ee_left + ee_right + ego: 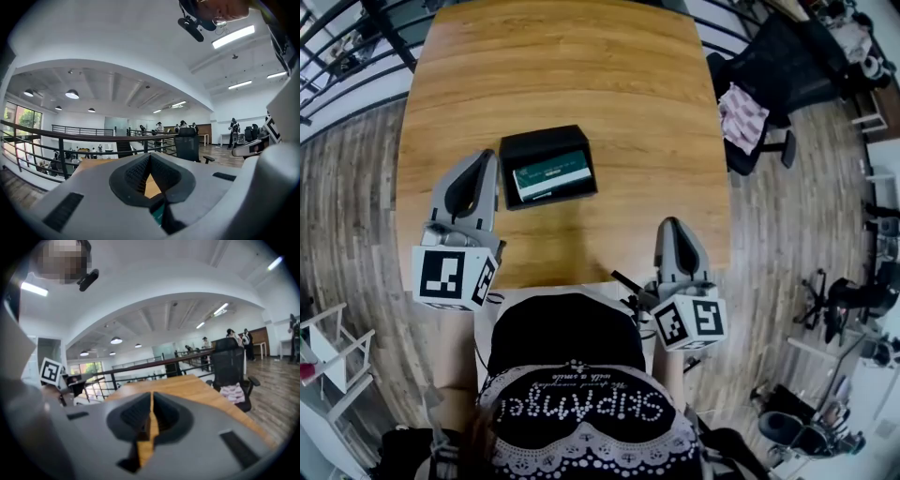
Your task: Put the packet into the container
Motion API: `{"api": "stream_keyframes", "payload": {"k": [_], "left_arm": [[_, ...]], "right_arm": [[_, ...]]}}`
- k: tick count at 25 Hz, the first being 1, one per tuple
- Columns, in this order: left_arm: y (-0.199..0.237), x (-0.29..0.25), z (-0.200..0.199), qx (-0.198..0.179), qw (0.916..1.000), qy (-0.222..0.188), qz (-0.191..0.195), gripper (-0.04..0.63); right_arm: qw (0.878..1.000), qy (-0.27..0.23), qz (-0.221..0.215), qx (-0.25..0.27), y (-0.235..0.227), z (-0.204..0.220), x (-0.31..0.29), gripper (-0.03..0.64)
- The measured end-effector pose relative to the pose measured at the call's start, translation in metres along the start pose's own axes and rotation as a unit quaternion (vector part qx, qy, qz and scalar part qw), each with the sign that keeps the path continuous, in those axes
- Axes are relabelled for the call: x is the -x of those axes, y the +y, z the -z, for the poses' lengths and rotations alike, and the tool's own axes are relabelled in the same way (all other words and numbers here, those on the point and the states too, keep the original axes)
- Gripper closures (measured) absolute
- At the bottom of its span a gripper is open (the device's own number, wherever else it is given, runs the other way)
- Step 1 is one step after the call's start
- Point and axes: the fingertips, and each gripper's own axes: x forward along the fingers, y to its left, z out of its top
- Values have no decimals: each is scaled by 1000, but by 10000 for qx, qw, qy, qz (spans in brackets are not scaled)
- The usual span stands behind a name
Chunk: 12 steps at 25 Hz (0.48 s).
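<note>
Packet [550, 175] is lying flat inside the black container [546, 141], left of center on the wooden counter [581, 66]. My left tool [486, 156] hangs just beside the container's left edge, jaws pressed together with nothing in them. My right tool [672, 225] sits at the lower right near the counter's front edge, well apart from the container, also pinched together and empty.

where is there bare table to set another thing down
The whole far half of the wooden table, beyond the black container, is bare, as is the stretch from it to the right edge. Crowded near-left: the left gripper sits beside the container, the right gripper over the near edge.
</note>
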Motion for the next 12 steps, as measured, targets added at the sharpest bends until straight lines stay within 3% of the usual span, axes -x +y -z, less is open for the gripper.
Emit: {"api": "stream_keyframes", "payload": {"k": [7,12], "left_arm": [[6,36,-14,229,9974,-327,-607,565],[-3,59,-19,175,9951,-484,-849,565]], "right_arm": [[9998,-64,-78,187,-10,-9,2,575],[9991,-106,-218,348,-14,-13,4,576]]}}
